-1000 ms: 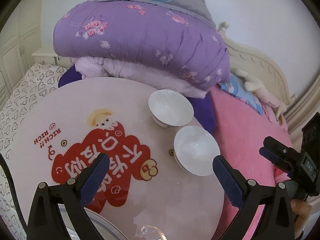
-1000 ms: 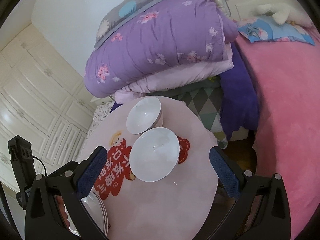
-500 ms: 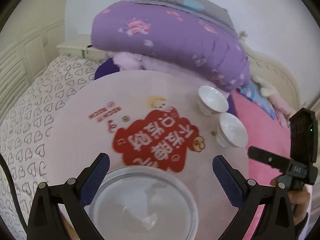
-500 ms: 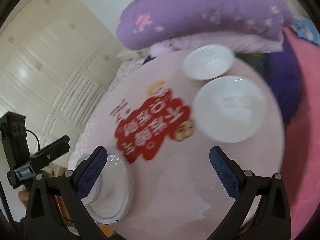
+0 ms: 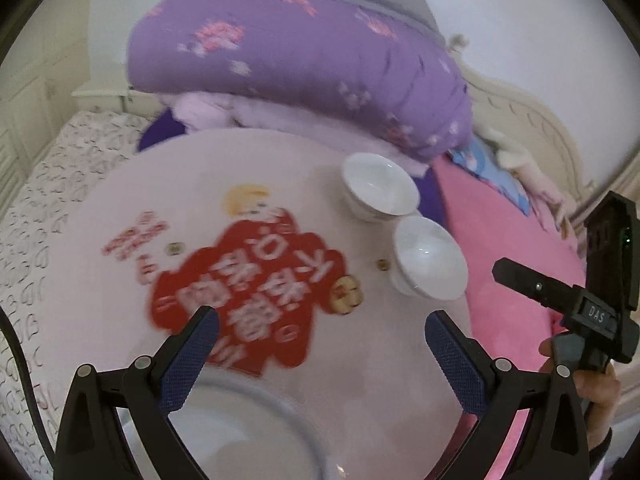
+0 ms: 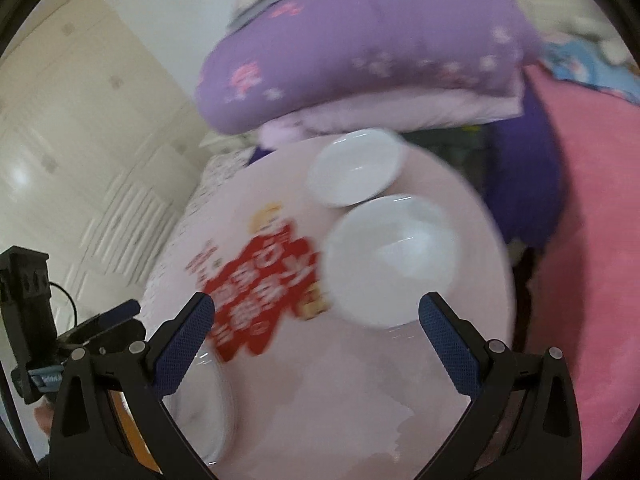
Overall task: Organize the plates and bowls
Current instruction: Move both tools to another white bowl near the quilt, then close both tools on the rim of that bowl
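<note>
White and shiny, the two bowls sit touching each other at the far right edge of the round table. The plate lies at the near edge. The left gripper hangs spread wide over the plate, likely to pick it up. The right gripper is spread wide too, holding nothing, and points at the near bowl.

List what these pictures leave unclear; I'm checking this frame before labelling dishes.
- Pale round plate stack, left wrist view: cut off by the bottom edge and the left gripper fingers; plate count unreadable.
- Same stack, right wrist view: partly behind the right gripper finger, blurred.
- Red printed lettering on the round pink table: motion-blurred.
- Two white ceramic bowls: smeared rims in the right wrist view, so touching or apart is unclear.
</note>
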